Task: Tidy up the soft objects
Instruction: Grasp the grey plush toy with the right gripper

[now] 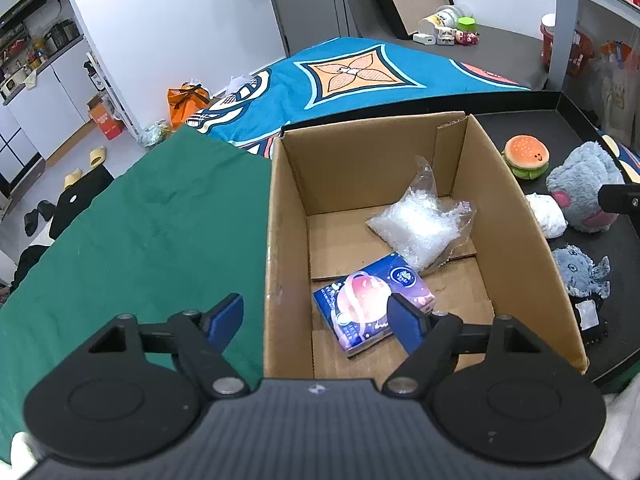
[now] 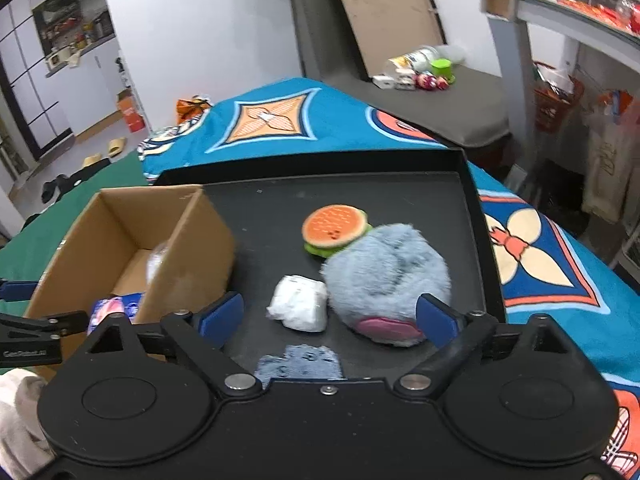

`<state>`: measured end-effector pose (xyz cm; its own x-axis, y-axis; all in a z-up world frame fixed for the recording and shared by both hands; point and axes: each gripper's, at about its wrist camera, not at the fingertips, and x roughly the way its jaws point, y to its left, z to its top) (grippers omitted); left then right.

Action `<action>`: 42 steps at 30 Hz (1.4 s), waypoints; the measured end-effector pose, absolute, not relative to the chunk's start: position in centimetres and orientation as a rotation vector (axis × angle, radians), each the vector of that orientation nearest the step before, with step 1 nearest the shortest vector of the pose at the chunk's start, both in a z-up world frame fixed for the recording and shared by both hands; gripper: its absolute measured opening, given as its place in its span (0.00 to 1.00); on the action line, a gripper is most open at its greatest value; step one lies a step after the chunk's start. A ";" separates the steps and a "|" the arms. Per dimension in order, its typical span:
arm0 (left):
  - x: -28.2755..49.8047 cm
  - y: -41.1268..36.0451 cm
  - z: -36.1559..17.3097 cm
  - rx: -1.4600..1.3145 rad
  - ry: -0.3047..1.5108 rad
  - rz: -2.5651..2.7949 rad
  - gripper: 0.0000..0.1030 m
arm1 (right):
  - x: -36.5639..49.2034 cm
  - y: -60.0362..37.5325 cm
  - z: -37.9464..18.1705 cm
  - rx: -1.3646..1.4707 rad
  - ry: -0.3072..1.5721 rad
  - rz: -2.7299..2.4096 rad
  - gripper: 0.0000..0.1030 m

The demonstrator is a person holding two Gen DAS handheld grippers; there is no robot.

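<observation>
So far the cardboard box (image 1: pixel 400 184), under and ahead of the left gripper (image 1: pixel 316 316), holds two things: a clear plastic bag (image 1: pixel 420 228) at its far side and a tissue pack (image 1: pixel 368 304) just below the spread, empty jaws, its long axis slanting toward the box's far right corner. Left on the black tray (image 2: pixel 472 208), ahead of the right gripper (image 2: pixel 330 316), wide open and empty: a grey plush (image 2: pixel 388 276), burger toy (image 2: pixel 334 232), white bundle (image 2: pixel 298 302) and small blue-grey plush (image 2: pixel 300 362).
</observation>
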<state>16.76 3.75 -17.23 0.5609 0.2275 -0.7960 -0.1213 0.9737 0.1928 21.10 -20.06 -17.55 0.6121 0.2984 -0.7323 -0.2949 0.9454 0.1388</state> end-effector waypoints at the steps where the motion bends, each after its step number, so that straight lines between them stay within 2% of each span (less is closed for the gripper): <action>1: 16.9 3.7 -17.3 0.123 0.956 0.210 0.77 | 21.3 -20.3 -17.8 0.010 0.849 0.331 0.96; 4: 17.3 3.3 -17.4 0.129 0.959 0.222 0.77 | 21.7 -21.0 -18.4 0.022 0.853 0.301 1.00; 24: 19.4 2.2 -18.5 0.190 1.014 0.260 0.78 | 25.3 -21.6 -21.9 0.040 0.911 0.286 0.99; 26: 19.5 2.1 -18.7 0.194 1.019 0.262 0.78 | 25.4 -21.7 -22.0 0.045 0.910 0.284 0.96; 29: 19.6 1.9 -18.9 0.200 1.022 0.267 0.78 | 25.5 -21.8 -22.1 0.036 0.918 0.282 0.75; 31: 19.7 1.8 -18.9 0.199 1.024 0.261 0.78 | 25.5 -21.9 -22.1 0.032 0.925 0.272 0.66; 34: 19.7 1.7 -19.0 0.206 1.022 0.264 0.78 | 25.3 -22.1 -21.8 0.024 0.921 0.273 0.62; 42: 19.2 2.0 -18.7 0.190 1.013 0.258 0.78 | 24.6 -22.4 -20.4 0.019 0.894 0.256 0.61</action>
